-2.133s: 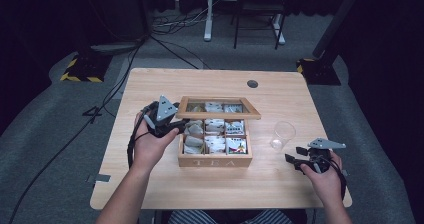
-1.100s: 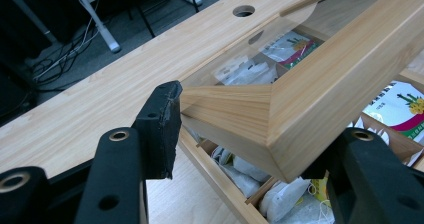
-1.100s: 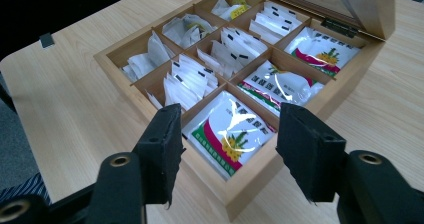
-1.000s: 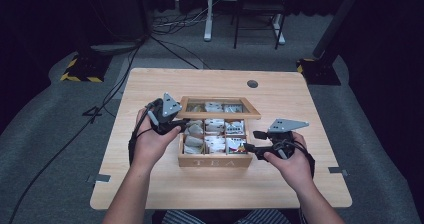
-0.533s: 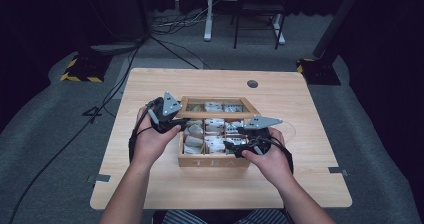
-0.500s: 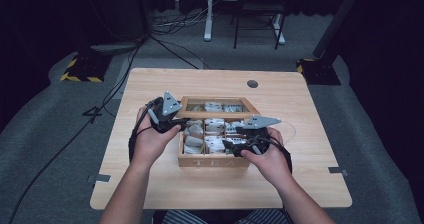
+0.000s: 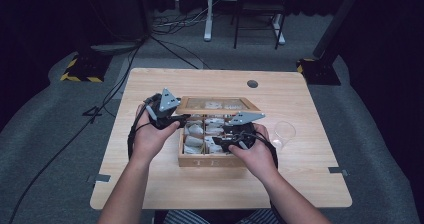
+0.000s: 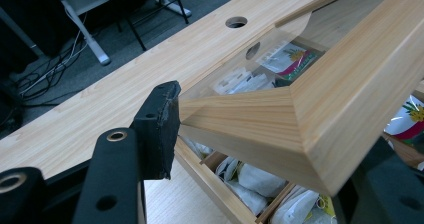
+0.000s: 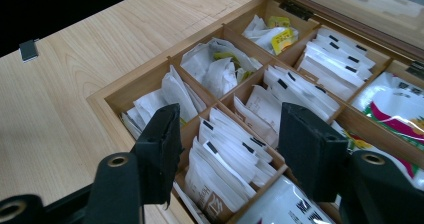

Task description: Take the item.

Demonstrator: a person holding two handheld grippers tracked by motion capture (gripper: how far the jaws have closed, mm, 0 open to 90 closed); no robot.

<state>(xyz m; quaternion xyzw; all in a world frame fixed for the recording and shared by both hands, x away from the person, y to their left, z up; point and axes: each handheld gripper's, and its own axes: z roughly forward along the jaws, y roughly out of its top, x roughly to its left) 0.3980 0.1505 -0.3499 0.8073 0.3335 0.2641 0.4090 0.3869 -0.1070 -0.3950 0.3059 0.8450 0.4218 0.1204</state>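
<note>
Both forearms reach forward, right hand-held gripper (image 7: 223, 140) over box (image 7: 200, 160)

Left tongs (image 7: 176, 118) clamped, right tongs (image 7: 223, 140) parted, just been narrowing.

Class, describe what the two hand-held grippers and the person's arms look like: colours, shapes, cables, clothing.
Both grippers, left gripper and right gripper, are black, each topped by a grey three-cornered plate. Their jaws are flat black pads on arms with metal-ringed holes. Black cables trail from each. The forearms are bare, no sleeves.
</note>
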